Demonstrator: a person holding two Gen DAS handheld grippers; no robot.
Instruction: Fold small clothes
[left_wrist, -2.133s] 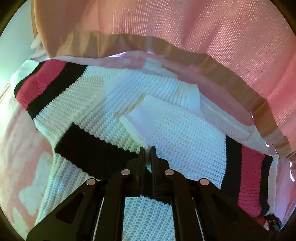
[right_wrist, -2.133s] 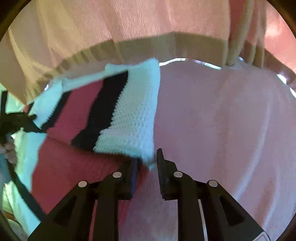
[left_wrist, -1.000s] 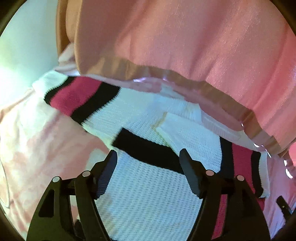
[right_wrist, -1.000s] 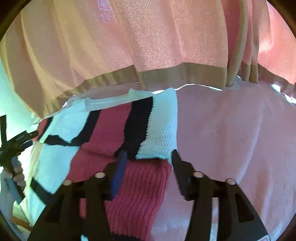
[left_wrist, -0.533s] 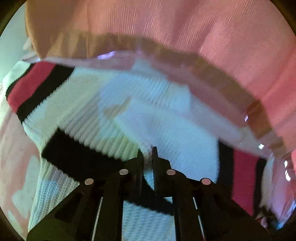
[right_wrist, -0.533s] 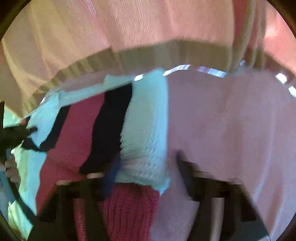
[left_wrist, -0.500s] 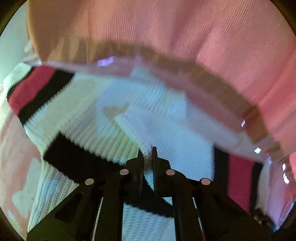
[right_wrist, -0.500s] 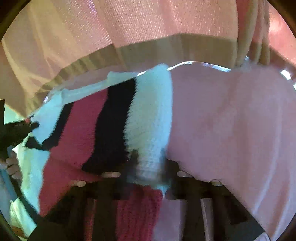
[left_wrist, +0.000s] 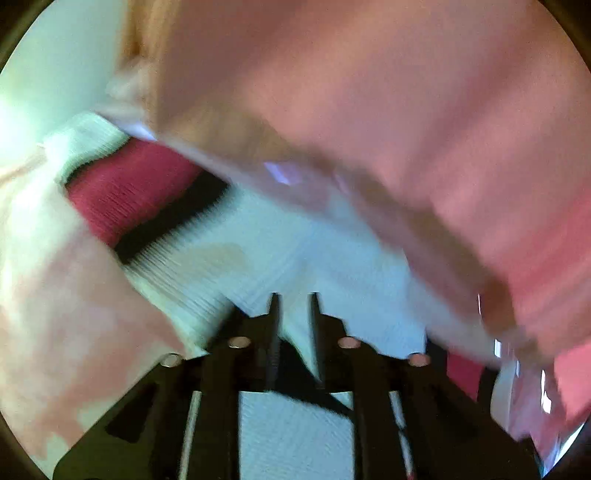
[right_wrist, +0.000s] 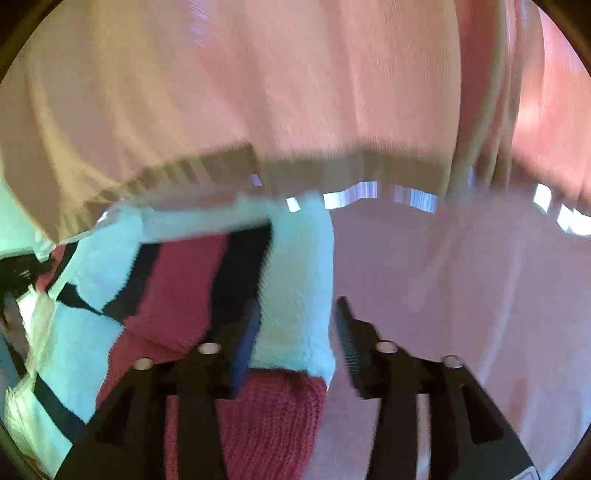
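A white knit sweater (left_wrist: 332, 266) with red and black stripes lies on a pink sheet (left_wrist: 55, 295). The left wrist view is blurred. My left gripper (left_wrist: 293, 299) hovers low over the white body with its jaws opening; they stand a narrow way apart, with white knit showing between them. One striped sleeve (left_wrist: 129, 192) stretches to the upper left. In the right wrist view the other sleeve is folded over the red hem band (right_wrist: 266, 417). Its white cuff (right_wrist: 295, 258) lies between the fingers of my right gripper (right_wrist: 298, 302), whose jaws are opening and stand clear of it.
A pink curtain-like cloth (right_wrist: 295, 92) with a tan hem hangs just behind the sweater and fills the top of both views. Bare pink sheet (right_wrist: 461, 295) spreads to the right of the sleeve. A dark blurred gripper (right_wrist: 14, 273) shows at the left edge.
Half a second ago both grippers had closed on the knit: the left on the white body, the right on the white cuff. Both now stand apart again, and the left view has swung sideways.
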